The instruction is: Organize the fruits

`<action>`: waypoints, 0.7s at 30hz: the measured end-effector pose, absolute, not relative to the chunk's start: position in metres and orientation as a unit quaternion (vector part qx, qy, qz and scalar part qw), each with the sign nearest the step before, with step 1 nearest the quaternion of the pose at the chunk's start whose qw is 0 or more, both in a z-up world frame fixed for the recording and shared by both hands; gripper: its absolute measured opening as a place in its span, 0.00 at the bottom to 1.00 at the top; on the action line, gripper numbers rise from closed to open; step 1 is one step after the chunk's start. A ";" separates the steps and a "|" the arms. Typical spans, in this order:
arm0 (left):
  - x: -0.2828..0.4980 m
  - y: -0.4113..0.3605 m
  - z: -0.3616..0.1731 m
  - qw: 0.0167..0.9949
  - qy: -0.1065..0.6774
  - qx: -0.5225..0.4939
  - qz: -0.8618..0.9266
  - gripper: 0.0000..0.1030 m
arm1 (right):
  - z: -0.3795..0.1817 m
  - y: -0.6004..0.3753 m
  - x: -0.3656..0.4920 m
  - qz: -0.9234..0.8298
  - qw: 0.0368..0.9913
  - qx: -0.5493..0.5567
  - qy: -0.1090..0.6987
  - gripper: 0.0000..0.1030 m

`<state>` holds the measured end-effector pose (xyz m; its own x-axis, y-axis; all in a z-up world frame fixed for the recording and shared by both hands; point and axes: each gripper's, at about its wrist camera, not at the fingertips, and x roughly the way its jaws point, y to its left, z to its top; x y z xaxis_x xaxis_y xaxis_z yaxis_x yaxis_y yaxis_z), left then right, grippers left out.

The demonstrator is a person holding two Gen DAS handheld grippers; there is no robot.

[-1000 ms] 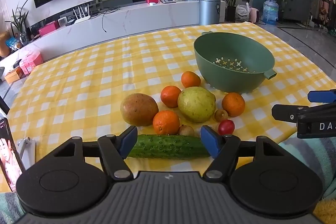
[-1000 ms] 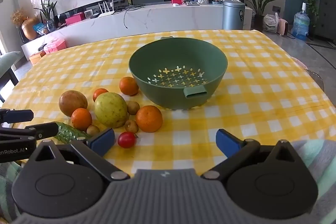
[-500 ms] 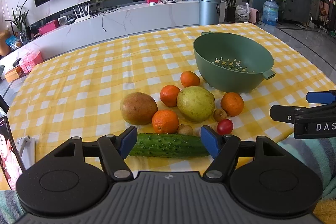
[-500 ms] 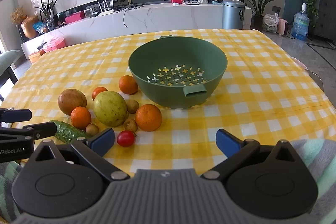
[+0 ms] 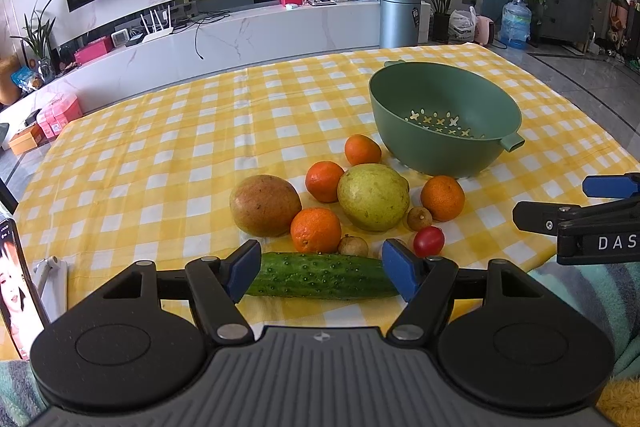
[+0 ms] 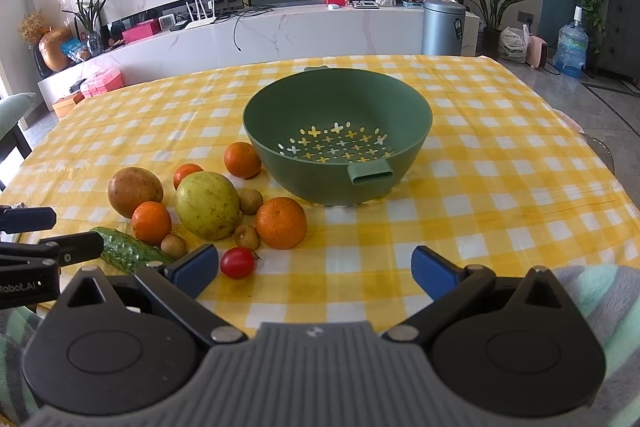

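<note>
A green colander bowl (image 5: 444, 123) (image 6: 336, 143) stands empty on the yellow checked tablecloth. In front of it lie several oranges (image 5: 315, 229) (image 6: 281, 223), a yellow-green pear (image 5: 373, 196) (image 6: 207, 205), a brown mango (image 5: 265, 205) (image 6: 135, 191), small brown longans (image 5: 419, 218), a cherry tomato (image 5: 429, 241) (image 6: 237, 263) and a cucumber (image 5: 320, 275) (image 6: 128, 250). My left gripper (image 5: 321, 267) is open, with the cucumber lying between its fingertips. My right gripper (image 6: 316, 269) is open and empty near the table's front edge, right of the tomato.
A phone on a stand (image 5: 16, 279) is at the left front corner. A striped cloth (image 6: 600, 291) lies at the near edge. Bare tablecloth (image 6: 500, 187) stretches right of the bowl. A TV wall and cabinet are beyond the table.
Both views have shifted very slightly; the fruit and bowl lie where they were and both grippers stay open.
</note>
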<state>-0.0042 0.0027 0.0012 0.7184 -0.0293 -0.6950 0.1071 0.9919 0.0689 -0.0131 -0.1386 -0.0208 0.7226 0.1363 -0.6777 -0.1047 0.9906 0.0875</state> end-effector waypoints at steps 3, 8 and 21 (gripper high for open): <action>-0.005 0.003 0.001 0.926 0.373 0.052 -0.036 0.79 | -0.024 -0.139 -0.013 0.065 0.928 0.021 0.367 0.96; -0.005 0.003 0.001 0.926 0.373 0.052 -0.037 0.79 | -0.023 -0.139 -0.013 0.065 0.928 0.021 0.367 0.96; -0.005 0.003 0.001 0.925 0.374 0.051 -0.037 0.79 | -0.023 -0.139 -0.013 0.064 0.928 0.019 0.368 0.96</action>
